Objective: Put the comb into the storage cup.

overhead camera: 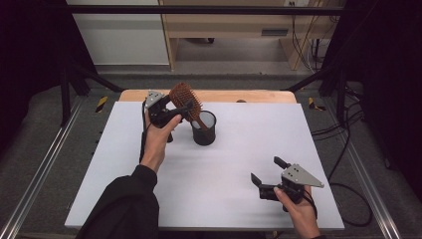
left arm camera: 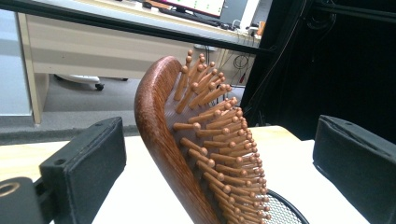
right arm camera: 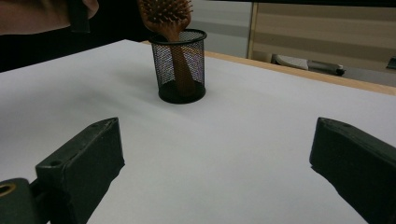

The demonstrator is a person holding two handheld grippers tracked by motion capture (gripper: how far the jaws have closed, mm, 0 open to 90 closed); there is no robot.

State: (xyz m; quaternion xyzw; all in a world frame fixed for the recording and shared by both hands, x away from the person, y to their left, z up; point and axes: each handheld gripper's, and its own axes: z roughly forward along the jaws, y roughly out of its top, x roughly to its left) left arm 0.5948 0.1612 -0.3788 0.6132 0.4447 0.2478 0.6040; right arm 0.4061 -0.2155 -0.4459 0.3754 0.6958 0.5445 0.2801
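A wooden paddle hairbrush (overhead camera: pixel 185 97) stands handle-down in a black mesh cup (overhead camera: pixel 204 128) at the back middle of the white table, its bristled head leaning left above the rim. My left gripper (overhead camera: pixel 185 107) is at the brush head, open; in the left gripper view the brush (left arm camera: pixel 187 140) stands between the two pads with a gap on each side, and the cup's rim (left arm camera: pixel 285 210) shows below. My right gripper (overhead camera: pixel 268 171) rests open near the front right, nothing between its pads. From the right gripper view (right arm camera: pixel 215 158) the cup (right arm camera: pixel 180 65) and brush (right arm camera: pixel 166 14) lie ahead.
The white table top (overhead camera: pixel 224 164) has a wooden strip (overhead camera: pixel 249 95) along its back edge. Black frame posts and cables stand at both sides. A desk and cabinets are behind the table.
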